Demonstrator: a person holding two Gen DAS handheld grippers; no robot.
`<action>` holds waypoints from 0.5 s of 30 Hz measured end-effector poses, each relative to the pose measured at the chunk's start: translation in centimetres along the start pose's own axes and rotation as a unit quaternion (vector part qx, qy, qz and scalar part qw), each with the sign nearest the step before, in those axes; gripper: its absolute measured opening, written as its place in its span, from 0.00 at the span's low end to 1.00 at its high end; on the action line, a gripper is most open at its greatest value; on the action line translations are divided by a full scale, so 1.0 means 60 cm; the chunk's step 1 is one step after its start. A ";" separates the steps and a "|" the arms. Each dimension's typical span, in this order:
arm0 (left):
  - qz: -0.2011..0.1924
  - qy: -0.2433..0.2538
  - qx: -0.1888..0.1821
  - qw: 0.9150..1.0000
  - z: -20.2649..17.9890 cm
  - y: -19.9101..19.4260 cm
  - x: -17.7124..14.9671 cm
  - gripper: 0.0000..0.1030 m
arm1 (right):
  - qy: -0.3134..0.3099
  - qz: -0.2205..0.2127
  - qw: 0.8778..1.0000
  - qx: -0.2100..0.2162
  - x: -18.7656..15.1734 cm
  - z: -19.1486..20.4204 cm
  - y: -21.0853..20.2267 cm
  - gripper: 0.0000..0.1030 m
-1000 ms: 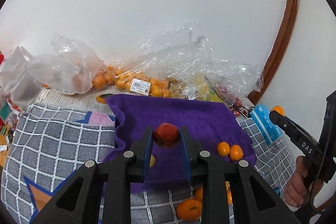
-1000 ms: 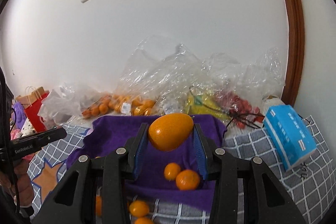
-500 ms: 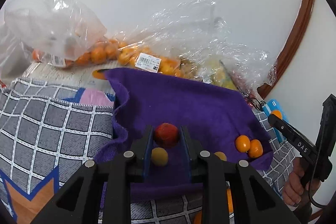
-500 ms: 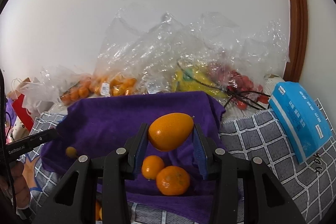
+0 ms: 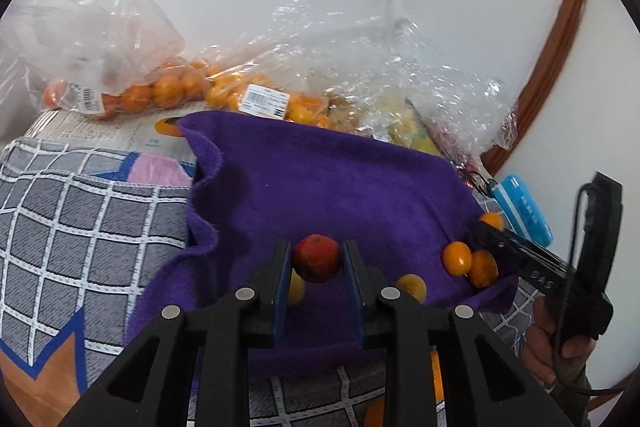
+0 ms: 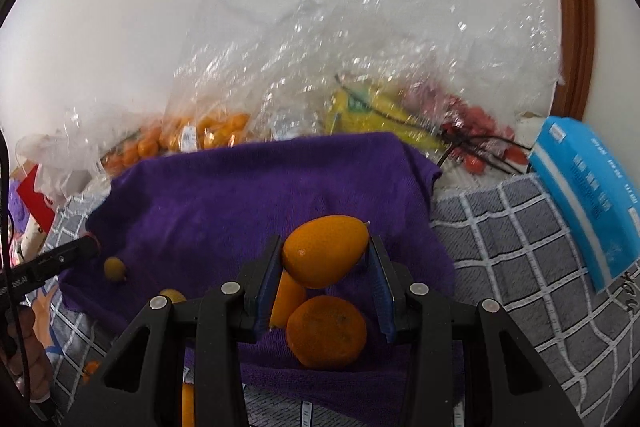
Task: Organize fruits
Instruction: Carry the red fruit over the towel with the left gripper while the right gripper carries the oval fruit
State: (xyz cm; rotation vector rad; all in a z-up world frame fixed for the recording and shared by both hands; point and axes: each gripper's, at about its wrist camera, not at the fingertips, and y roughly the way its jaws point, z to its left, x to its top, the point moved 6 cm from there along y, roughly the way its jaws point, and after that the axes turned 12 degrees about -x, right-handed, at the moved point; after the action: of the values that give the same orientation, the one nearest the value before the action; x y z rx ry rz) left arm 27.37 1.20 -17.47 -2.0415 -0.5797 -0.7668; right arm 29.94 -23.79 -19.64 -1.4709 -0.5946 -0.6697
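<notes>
My left gripper (image 5: 317,261) is shut on a small red fruit (image 5: 318,257) and holds it low over the front of the purple towel (image 5: 320,183). Small yellow fruits (image 5: 411,287) lie under and beside it, and two oranges (image 5: 470,263) lie at the towel's right edge. My right gripper (image 6: 325,259) is shut on an oval orange fruit (image 6: 325,251) just above two oranges (image 6: 326,333) on the same purple towel (image 6: 224,203). The right gripper also shows in the left wrist view (image 5: 486,225), and the left gripper's tip shows in the right wrist view (image 6: 86,247).
Clear plastic bags of oranges (image 5: 224,91), bananas (image 6: 372,119) and red fruits (image 6: 476,123) lie along the wall behind the towel. A blue tissue pack (image 6: 592,195) lies on the right of the grey checked cloth (image 5: 80,227). More oranges (image 6: 188,403) lie in front of the towel.
Both grippers have moved forward and down over the purple towel, each still holding its fruit. The right gripper now hangs close above the two oranges.
</notes>
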 end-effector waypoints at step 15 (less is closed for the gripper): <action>0.015 0.047 0.022 0.999 -0.023 0.021 -0.016 0.24 | -0.003 0.007 1.000 0.000 -0.010 0.002 0.009 0.40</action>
State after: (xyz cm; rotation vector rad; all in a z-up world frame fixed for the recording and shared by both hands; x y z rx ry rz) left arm 27.04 -0.73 -18.23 -1.9588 -0.5080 -0.8216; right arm 29.92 -23.68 -20.48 -1.4757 -0.5882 -0.6556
